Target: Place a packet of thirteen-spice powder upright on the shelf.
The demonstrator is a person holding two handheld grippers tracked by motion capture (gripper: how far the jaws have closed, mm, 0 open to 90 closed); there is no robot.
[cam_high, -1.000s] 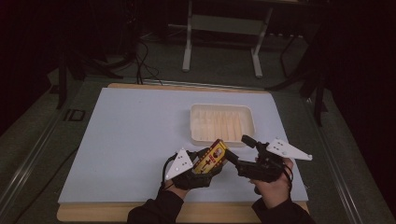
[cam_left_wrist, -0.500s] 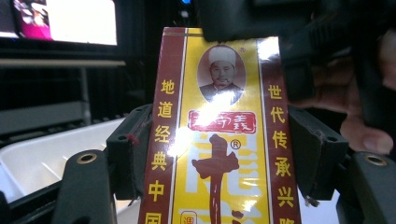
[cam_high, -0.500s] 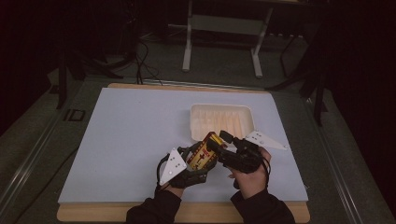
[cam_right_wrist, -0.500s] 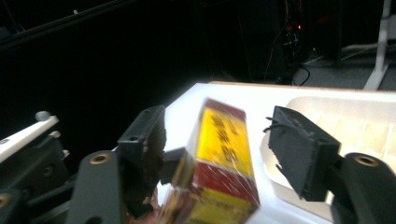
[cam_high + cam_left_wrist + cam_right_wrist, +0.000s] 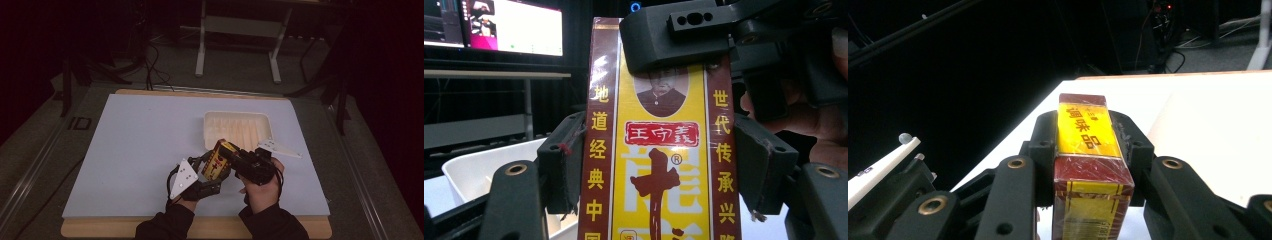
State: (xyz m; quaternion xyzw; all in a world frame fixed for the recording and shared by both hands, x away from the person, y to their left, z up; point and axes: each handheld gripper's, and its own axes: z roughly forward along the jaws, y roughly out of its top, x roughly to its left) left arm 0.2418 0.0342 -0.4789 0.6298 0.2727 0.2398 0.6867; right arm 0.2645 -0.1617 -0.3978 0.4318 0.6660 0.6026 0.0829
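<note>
A yellow and maroon box (image 5: 218, 159) with Chinese print is held tilted above the white table, near its front edge. My left gripper (image 5: 212, 172) is shut on it. In the left gripper view both pads (image 5: 564, 170) press the long sides of the box (image 5: 659, 165). My right gripper (image 5: 235, 156) has just been closing its jaws and now clamps the upper end of the box. That end of the box (image 5: 1088, 135) sits tight in the right gripper (image 5: 1088, 145), which the left gripper view shows as a black block (image 5: 684, 30) over the top of the box.
An empty white ridged tray (image 5: 237, 125) lies just beyond the box on the table (image 5: 130, 140). The wooden front edge (image 5: 100, 227) runs below the person's sleeves. Metal stand legs (image 5: 202, 55) and cables are on the floor behind the table.
The right hand came in leftward from beside the box, and its jaws closed on the box's upper end. The left gripper kept its grip and its place.
</note>
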